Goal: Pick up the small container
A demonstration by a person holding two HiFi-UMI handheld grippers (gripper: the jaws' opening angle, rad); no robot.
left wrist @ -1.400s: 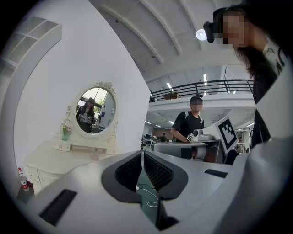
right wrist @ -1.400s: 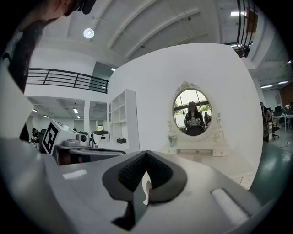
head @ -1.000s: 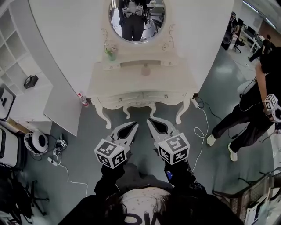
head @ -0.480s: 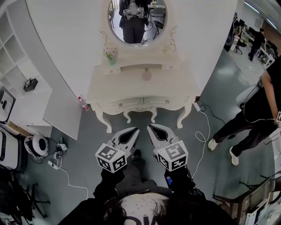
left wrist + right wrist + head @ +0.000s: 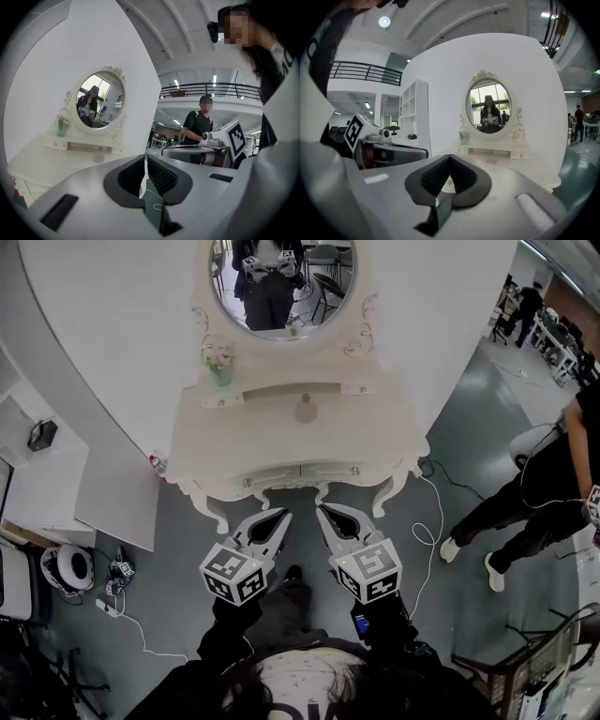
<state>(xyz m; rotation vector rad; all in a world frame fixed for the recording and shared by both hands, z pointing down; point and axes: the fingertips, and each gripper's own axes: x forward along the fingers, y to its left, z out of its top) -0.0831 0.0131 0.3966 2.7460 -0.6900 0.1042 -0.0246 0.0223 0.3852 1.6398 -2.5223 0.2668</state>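
The small container (image 5: pixel 306 409) is a pale pinkish pot standing at the middle of the white dressing table (image 5: pixel 244 451), below the oval mirror (image 5: pixel 272 282). It also shows in the left gripper view (image 5: pixel 99 157) and the right gripper view (image 5: pixel 491 160). My left gripper (image 5: pixel 280 514) and right gripper (image 5: pixel 322 511) hang side by side over the floor just in front of the table's front edge, well short of the container. Both are shut with nothing between the jaws, as the left gripper view (image 5: pixel 145 161) and right gripper view (image 5: pixel 450 159) confirm.
A green vase with flowers (image 5: pixel 219 371) stands on the table's back left shelf. A person (image 5: pixel 544 493) stands on the right. White shelving (image 5: pixel 37 465) is at the left, a bottle (image 5: pixel 155 463) on the floor by the table leg, and cables (image 5: pixel 427 521) trail to its right.
The table has come nearer and shifted slightly left in the head view. Both grippers stay shut, side by side, close to the table's front edge.
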